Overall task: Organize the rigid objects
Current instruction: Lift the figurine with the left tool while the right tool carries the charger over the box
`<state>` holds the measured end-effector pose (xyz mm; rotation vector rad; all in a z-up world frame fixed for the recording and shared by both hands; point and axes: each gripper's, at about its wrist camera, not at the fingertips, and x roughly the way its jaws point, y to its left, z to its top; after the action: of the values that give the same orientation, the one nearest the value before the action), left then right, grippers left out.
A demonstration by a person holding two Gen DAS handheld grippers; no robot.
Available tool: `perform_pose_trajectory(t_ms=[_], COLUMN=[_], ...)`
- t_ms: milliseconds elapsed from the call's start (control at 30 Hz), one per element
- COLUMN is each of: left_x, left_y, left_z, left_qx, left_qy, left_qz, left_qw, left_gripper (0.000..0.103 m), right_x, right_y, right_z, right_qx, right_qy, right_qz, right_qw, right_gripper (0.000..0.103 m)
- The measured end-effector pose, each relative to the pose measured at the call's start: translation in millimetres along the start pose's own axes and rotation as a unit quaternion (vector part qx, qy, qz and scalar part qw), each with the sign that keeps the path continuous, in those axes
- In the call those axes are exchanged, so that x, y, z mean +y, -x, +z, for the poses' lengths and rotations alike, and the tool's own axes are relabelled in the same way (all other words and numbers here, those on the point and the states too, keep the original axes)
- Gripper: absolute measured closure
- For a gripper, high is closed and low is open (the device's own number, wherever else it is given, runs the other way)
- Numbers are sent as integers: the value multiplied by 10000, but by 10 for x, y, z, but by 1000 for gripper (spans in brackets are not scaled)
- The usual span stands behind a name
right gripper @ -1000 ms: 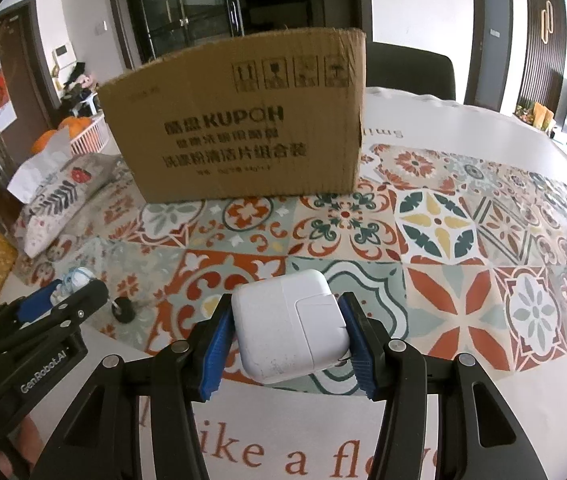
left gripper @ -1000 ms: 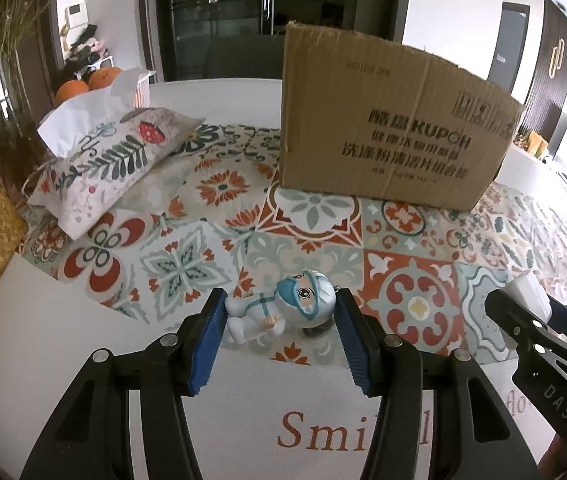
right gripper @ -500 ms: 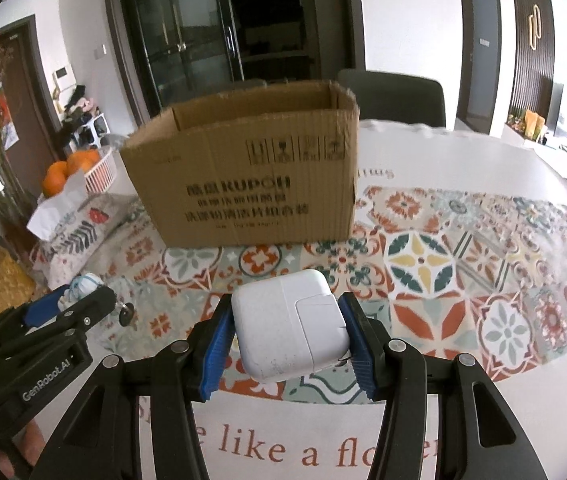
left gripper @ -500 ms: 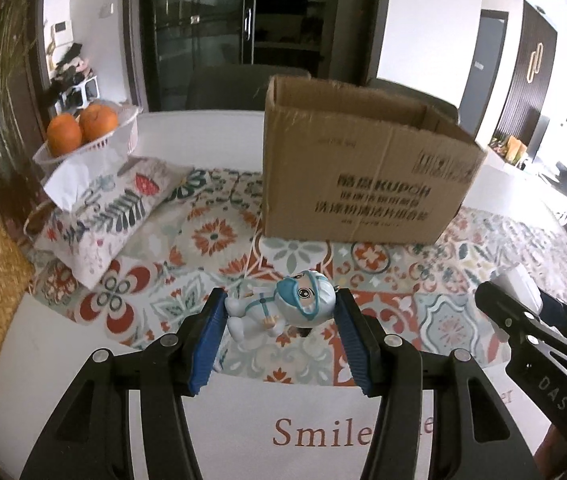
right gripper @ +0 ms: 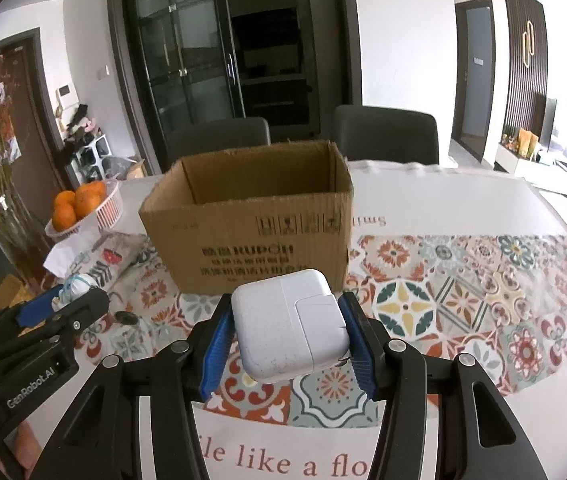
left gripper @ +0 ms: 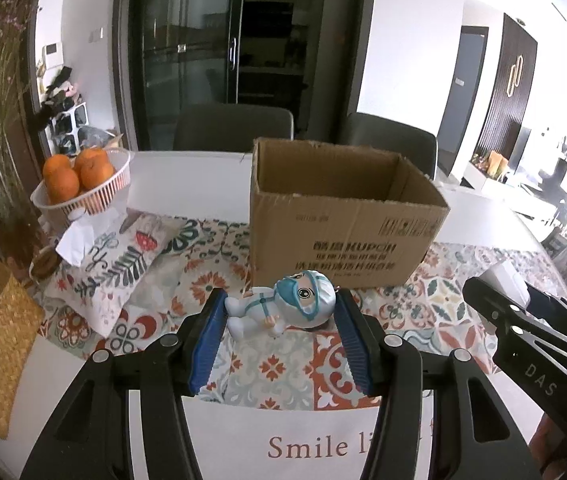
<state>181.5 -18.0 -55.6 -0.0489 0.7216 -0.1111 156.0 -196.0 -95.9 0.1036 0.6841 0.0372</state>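
Both fingers closed: left (left gripper: 281,318) on figurine (left gripper: 283,306), right (right gripper: 288,338) on charger (right gripper: 289,328).

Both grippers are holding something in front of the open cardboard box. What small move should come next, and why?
Probably carry both forward over the open brown cardboard box. The left gripper is shut on the small masked figurine in a white suit, and the right gripper on the white square plug adapter. Both are raised, short of its near wall.

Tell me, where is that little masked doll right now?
The doll is pinched between the left gripper's blue fingers, held above the patterned tablecloth just in front of the open cardboard box; the right gripper's view glimpses it at far left.
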Motion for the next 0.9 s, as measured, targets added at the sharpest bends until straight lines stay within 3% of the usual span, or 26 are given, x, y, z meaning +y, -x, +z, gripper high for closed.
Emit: perform_pose_trajectory(t_ms=[400,567,900], left_x=[-58,-24,-33], left_y=[39,-61,-226], left_z=[386,600,992], left_qx=[-331,-216,-157], left_qy=[-228,-153,-285], left_qz=[-316,-642,-777], left_qw=[9987,9976,9964], left_gripper=[49,49,49], right_x=[12,27,83], right_y=[57,-7,-140], right_z=[340,531,885], right_qx=[-226,-273,-336], right_qy=[19,-52,-24], right_qz=[-42,4,65], right_qw=[9997,9996,9994], right_gripper=[50,50,50])
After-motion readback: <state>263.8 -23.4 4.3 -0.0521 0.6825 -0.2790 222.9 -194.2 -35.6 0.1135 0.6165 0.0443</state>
